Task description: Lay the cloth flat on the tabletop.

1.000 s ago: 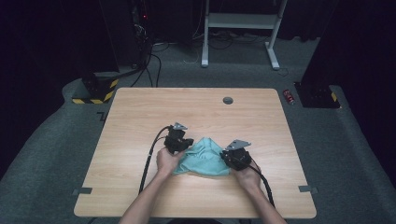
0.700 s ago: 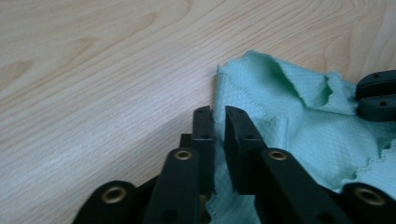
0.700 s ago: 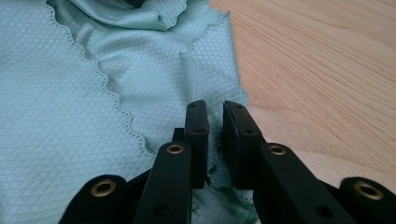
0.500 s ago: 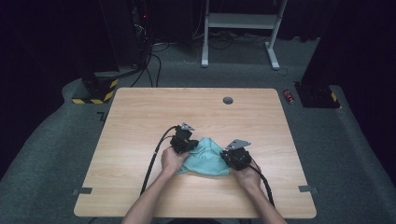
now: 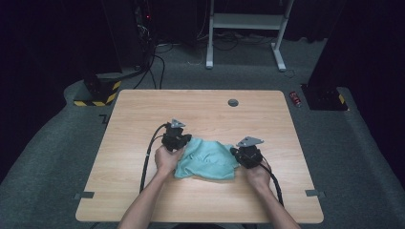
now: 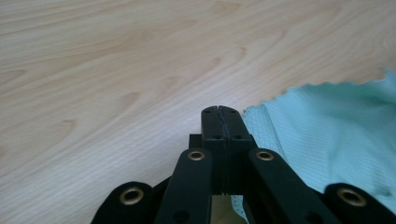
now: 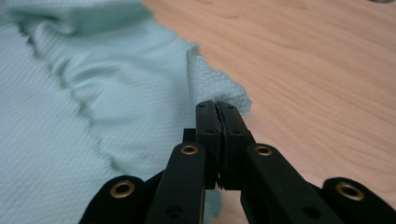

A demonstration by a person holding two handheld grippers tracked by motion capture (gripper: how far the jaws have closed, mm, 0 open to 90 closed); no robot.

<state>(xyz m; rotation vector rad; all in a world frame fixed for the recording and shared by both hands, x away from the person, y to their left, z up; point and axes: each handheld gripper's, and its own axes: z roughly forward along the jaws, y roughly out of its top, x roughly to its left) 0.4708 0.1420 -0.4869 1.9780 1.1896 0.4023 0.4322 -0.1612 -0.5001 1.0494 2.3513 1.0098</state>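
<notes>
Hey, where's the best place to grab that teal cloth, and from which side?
Take the teal cloth by its scalloped edge, at opposite corners, coming in low from each side. It lies rumpled and flat on the table, so thin edges lift easiest. The left gripper and right gripper already pinch there.

cloth (image 5: 206, 160): pale teal, fine diamond weave | bench (image 5: 143, 114): light wood grain | left tool (image 6: 219, 116): black, brass rivets | right tool (image 7: 216, 112): black, brass rivets | floor (image 5: 57, 143): grey carpet
</notes>
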